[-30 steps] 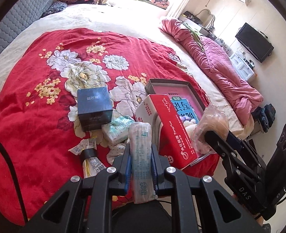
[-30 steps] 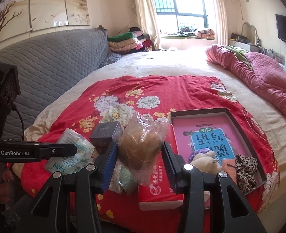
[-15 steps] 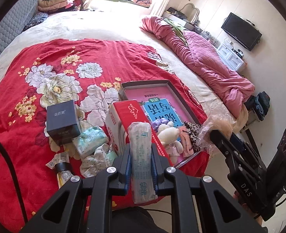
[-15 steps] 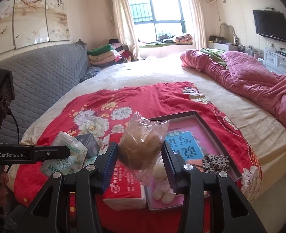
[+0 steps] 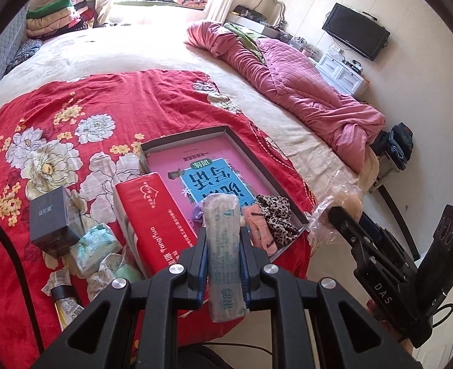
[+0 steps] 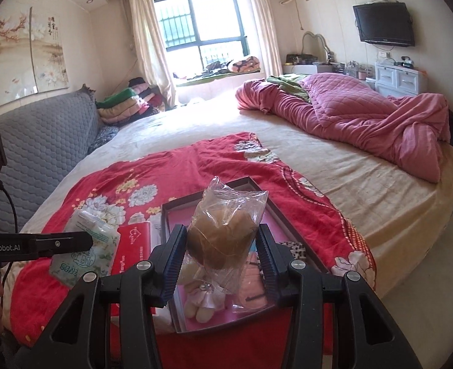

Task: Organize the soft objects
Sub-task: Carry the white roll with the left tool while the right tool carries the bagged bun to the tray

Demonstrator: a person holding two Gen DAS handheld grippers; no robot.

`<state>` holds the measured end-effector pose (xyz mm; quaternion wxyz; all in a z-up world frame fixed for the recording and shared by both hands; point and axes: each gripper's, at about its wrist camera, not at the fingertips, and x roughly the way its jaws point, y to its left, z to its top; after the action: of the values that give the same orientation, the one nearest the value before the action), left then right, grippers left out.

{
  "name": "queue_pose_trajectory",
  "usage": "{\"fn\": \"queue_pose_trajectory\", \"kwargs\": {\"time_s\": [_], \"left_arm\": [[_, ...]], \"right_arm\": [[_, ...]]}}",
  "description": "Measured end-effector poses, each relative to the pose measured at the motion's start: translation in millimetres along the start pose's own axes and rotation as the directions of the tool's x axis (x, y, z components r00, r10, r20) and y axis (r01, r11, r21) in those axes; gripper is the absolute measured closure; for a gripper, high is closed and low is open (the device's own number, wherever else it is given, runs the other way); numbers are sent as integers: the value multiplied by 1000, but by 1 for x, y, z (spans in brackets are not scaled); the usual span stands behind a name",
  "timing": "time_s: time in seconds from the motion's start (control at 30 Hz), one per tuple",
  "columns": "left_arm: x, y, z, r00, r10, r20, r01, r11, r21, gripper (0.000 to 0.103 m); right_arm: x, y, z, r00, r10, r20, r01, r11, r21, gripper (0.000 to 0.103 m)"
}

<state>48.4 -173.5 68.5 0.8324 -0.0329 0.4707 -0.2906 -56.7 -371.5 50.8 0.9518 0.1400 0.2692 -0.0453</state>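
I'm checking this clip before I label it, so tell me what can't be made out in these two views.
- Left wrist view: the tissue pack in the left gripper covers the toy in the tray.
- Right wrist view: the bagged brown thing in the right gripper hides the tray's middle; what it is stays unclear.
- Left wrist view: the tube at bottom left is partly cut off by the gripper body.

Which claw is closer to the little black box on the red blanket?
Left. The left claw is beside the black box; the right claw is beyond the tray.
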Motion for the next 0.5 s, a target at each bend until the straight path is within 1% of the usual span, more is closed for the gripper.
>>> {"fn": "queue_pose_trajectory", "kwargs": {"time_s": [0.23,0.5], "left_arm": [[22,-20,4,999,-29,-34,31,999,36,85],[52,-33,8,995,-61,-75,65,997,52,85]], "right_arm": [[0,-15,-4,1000,-20,2,20,999,27,56],[9,-25,-12,999,-50,-16,51,998,38,56]]}}
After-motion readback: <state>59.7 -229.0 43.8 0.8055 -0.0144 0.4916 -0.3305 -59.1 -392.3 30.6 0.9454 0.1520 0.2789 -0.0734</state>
